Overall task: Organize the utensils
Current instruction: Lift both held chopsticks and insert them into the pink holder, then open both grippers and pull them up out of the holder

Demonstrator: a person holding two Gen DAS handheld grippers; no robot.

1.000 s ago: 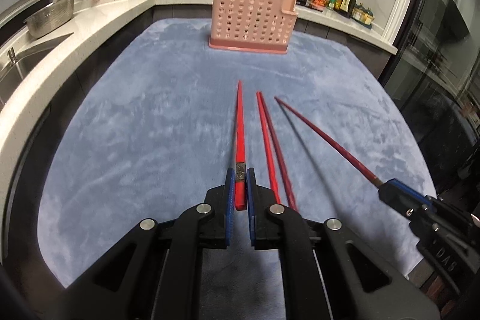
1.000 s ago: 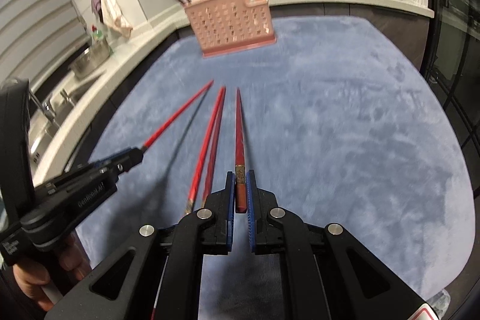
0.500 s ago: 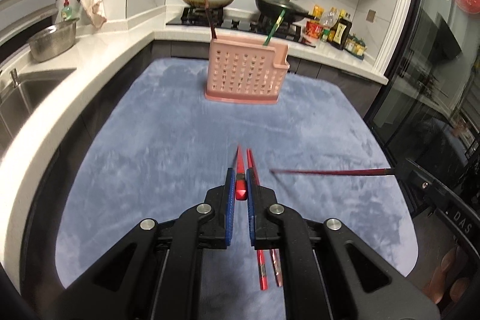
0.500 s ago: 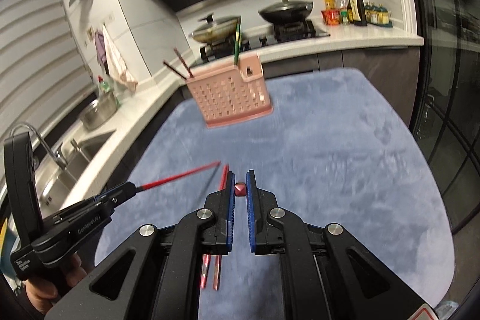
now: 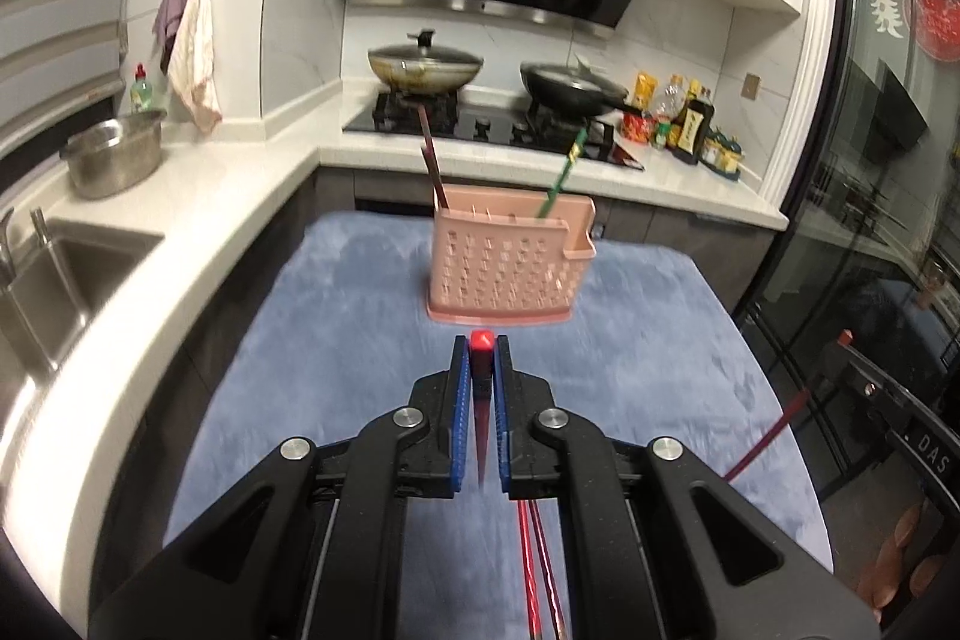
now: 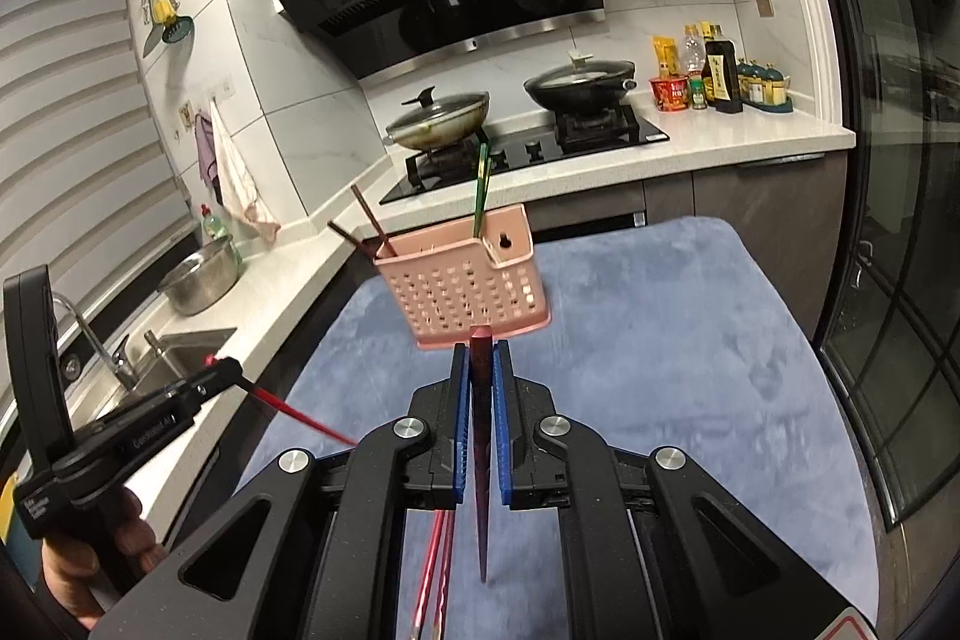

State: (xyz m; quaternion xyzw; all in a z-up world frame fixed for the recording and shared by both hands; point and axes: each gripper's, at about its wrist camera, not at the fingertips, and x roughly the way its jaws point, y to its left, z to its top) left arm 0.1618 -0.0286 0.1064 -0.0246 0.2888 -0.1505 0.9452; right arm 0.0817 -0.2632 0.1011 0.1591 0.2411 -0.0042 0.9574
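My left gripper (image 5: 480,349) is shut on a red chopstick (image 5: 481,340), which hangs tip-down between the jaws above the blue mat (image 5: 336,340). My right gripper (image 6: 480,352) is shut on a darker red chopstick (image 6: 480,460), also tip-down. Each gripper shows in the other's view: the right one (image 5: 840,343) at the right edge, the left one (image 6: 222,370) at the left. Ahead on the mat stands the pink utensil holder (image 5: 504,268) (image 6: 468,280), with brown chopsticks (image 6: 372,226) and green chopsticks (image 6: 480,190) in it. Two red chopsticks (image 5: 540,568) (image 6: 435,568) lie on the mat below the grippers.
A white counter runs along the left with a sink (image 5: 66,274) and a steel bowl (image 5: 114,154). Behind the holder is a stove with two lidded pans (image 5: 426,64) and bottles (image 5: 690,118). A glass door (image 5: 888,160) bounds the right side.
Both grippers have risen off the mat, each with its chopstick. The chopsticks swung from pointing ahead to hanging tip-down. The holder and stove now fill the middle of both views.
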